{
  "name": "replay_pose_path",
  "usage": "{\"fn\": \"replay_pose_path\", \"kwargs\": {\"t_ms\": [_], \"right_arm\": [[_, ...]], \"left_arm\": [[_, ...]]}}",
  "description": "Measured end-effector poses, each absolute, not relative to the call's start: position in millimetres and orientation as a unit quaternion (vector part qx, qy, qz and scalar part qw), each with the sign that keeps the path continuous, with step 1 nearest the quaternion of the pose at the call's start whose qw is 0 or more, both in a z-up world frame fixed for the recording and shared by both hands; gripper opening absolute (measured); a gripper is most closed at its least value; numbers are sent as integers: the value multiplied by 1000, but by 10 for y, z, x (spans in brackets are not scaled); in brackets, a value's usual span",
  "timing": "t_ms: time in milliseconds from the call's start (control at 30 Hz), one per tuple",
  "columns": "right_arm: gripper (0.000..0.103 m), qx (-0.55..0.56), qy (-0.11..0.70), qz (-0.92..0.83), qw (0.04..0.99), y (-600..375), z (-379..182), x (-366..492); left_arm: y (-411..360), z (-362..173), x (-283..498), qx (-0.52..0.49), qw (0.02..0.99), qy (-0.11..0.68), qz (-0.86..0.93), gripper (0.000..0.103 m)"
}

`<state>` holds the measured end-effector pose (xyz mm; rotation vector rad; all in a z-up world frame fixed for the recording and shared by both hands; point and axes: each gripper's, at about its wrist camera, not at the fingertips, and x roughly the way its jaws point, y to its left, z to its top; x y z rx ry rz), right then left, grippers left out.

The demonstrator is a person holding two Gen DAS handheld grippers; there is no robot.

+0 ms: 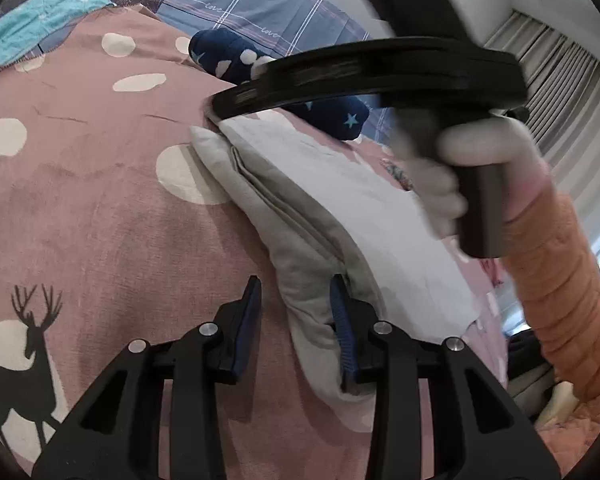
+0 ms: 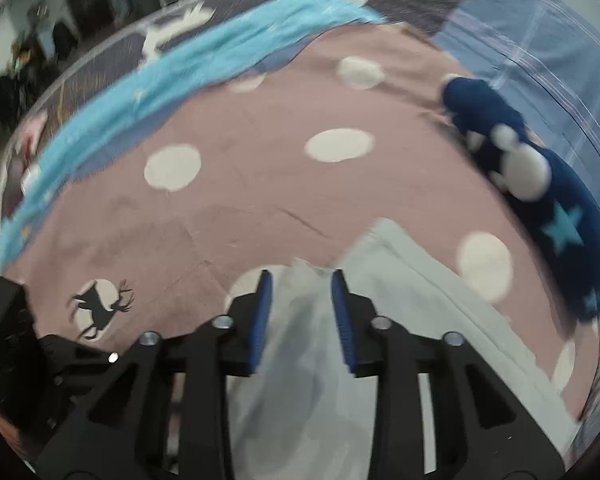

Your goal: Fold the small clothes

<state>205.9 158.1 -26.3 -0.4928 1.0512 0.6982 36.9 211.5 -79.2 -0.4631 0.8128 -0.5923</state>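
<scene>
Left gripper: black frame, blue pads, jaws parted. A fold of the grey garment is seen between them; the right-hand pad lies against the cloth, while the left-hand pad stands clear of it, so no clamp is made.

Right gripper: the same build, pointed steeply down over the far end of the grey garment. Its jaws are parted, with pale cloth seen in the gap and no pad pressed on it. This view is blurred.

Grey garment: folded into a long strip with layered edges, laid flat on the pink bedspread, running from near the left gripper's pads toward the dark blue item.

Right hand: white-gloved, wrapped round the black handle of its gripper, with an orange quilted sleeve behind it; held above the garment's right side.

Surroundings: a navy star-patterned cloth lies just beyond the garment; white spots and a deer print are borne by the bedspread; a turquoise cloth and a blue checked sheet lie further off.
</scene>
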Motion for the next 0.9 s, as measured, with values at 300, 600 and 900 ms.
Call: {"fn": "replay_pose_path", "kwargs": {"t_ms": [300,600,900], "right_arm": [[2,-300,482,273,777,1909,-627,2170],[1,-146,500,299,799,1612,-477,2455],[27,-122,442,303,836,1398,-77,2207]], "left_arm": [[2120,-778,415,-253,838,372,-309,21],[2170,-685,93,-210,866,361,-274,0],[2411,-632,-181,-194,884,361,-224,3]]}}
